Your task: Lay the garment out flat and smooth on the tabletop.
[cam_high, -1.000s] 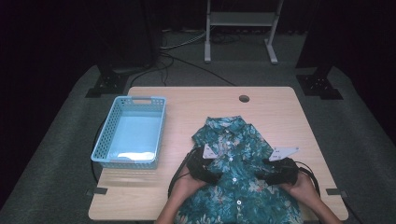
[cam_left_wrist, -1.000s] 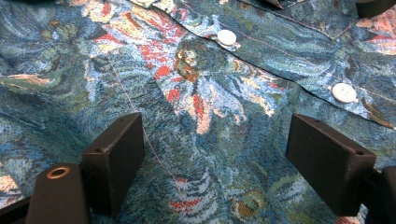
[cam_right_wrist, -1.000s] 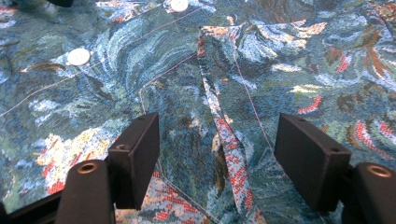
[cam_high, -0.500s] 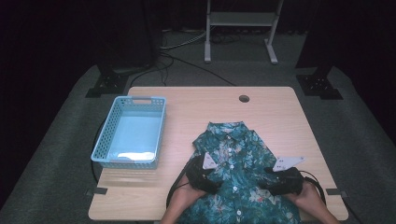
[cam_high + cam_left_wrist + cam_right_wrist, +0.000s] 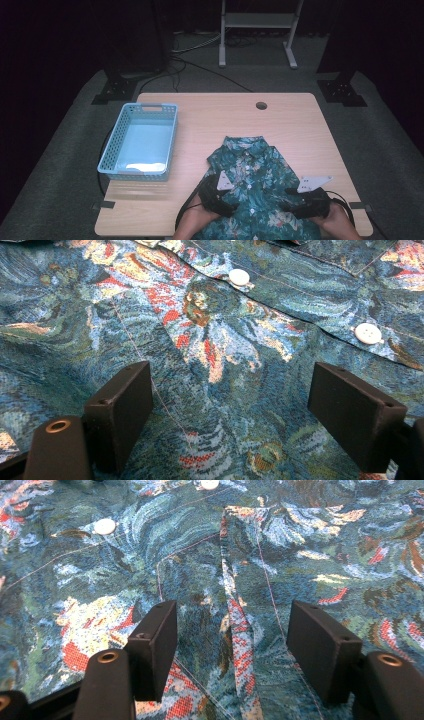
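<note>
A teal floral button-up shirt (image 5: 252, 185) lies front-up on the wooden table (image 5: 220, 120), collar toward the far side and its lower part hanging over the near edge. My left gripper (image 5: 226, 201) rests on the shirt's left side and my right gripper (image 5: 296, 204) on its right side, each held by a hand. In the left gripper view the jaws stand wide apart, open (image 5: 227, 380), over flat fabric near two white buttons (image 5: 368, 333). In the right gripper view the gripper (image 5: 234, 611) is open too, straddling a folded seam of the shirt (image 5: 240, 555).
A light blue plastic basket (image 5: 120, 150) stands on the table's left side with something pale lying in its bottom. A round cable hole (image 5: 261, 105) sits near the far edge. Dark floor, stands and cables surround the table.
The shirt has slid toward the near edge of the table, and both grippers and hands have drawn back with it.
</note>
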`<state>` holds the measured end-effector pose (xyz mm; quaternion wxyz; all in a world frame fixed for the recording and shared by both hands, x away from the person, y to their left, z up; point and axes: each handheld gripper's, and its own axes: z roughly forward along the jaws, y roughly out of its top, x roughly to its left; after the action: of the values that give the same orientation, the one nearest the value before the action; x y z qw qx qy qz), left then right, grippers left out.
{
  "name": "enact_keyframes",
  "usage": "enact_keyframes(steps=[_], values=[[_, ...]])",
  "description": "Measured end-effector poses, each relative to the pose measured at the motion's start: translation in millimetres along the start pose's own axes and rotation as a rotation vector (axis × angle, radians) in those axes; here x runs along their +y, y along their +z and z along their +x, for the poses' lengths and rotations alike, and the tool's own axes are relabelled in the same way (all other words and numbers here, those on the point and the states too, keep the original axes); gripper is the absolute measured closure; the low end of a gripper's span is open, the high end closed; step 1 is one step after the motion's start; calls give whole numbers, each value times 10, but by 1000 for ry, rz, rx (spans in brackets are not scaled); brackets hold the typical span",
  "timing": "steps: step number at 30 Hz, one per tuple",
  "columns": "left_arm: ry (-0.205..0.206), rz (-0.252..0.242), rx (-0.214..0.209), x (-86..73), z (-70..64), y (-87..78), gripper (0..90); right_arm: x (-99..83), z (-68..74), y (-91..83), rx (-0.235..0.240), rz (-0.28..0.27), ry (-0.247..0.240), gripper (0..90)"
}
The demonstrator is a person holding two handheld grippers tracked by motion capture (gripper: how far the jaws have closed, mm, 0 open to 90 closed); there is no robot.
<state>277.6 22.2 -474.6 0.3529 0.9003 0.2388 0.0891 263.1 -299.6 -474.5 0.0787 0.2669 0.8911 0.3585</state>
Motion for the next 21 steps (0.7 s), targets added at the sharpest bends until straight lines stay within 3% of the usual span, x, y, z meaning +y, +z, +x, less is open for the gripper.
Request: enact_keyframes(steps=[11, 18, 21], values=[[18, 30, -34, -19, -86, -54, 177, -39, 95, -68, 36, 28, 7, 380], [0, 19, -67, -50, -93, -85, 177, 5, 165, -110, 74, 106, 2, 393], [9, 22, -66, -47, -95, -84, 177, 60, 150, -118, 63, 156, -2, 401]])
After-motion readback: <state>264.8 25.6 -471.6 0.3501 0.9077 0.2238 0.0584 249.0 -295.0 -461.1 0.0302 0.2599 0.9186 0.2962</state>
